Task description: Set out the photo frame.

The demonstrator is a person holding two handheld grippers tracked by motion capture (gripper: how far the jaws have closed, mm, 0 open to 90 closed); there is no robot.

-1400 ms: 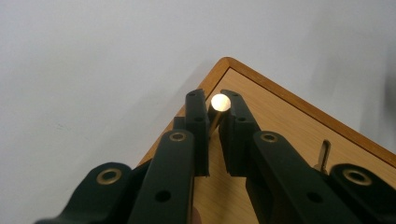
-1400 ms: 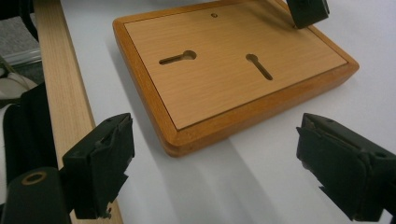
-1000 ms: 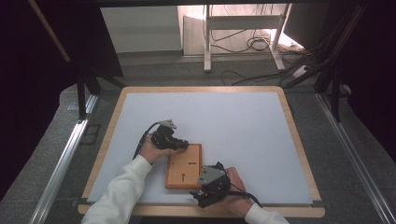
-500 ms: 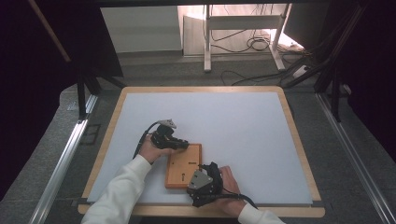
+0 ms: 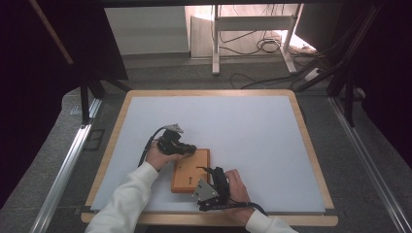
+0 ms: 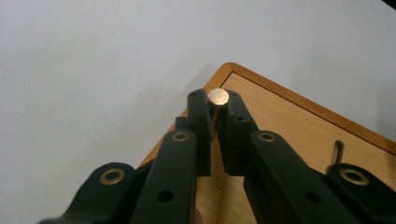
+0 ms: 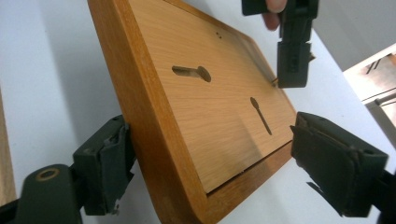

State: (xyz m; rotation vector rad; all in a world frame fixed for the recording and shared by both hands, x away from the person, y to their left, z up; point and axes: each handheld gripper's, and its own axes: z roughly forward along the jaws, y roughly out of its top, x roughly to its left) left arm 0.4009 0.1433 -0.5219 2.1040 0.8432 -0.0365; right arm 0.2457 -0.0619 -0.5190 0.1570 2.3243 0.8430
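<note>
Pinching a brass-headed pin (image 6: 218, 96) between narrow jaws, my left gripper (image 6: 212, 109) sits at the far corner of the board (image 5: 191, 170); the board lies near the mat's (image 5: 252, 126) front edge, two keyhole slots (image 7: 192, 72) showing in its face; my right gripper (image 7: 210, 154) spreads wide around the board's near edge, jaws just clear of it; beyond the table, cables (image 5: 272, 46) and a stand (image 5: 216, 36) crowd the floor.

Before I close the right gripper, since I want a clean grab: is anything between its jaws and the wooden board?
Nothing visible. The right gripper has its jaws open either side of the wooden board, with no object between.
</note>
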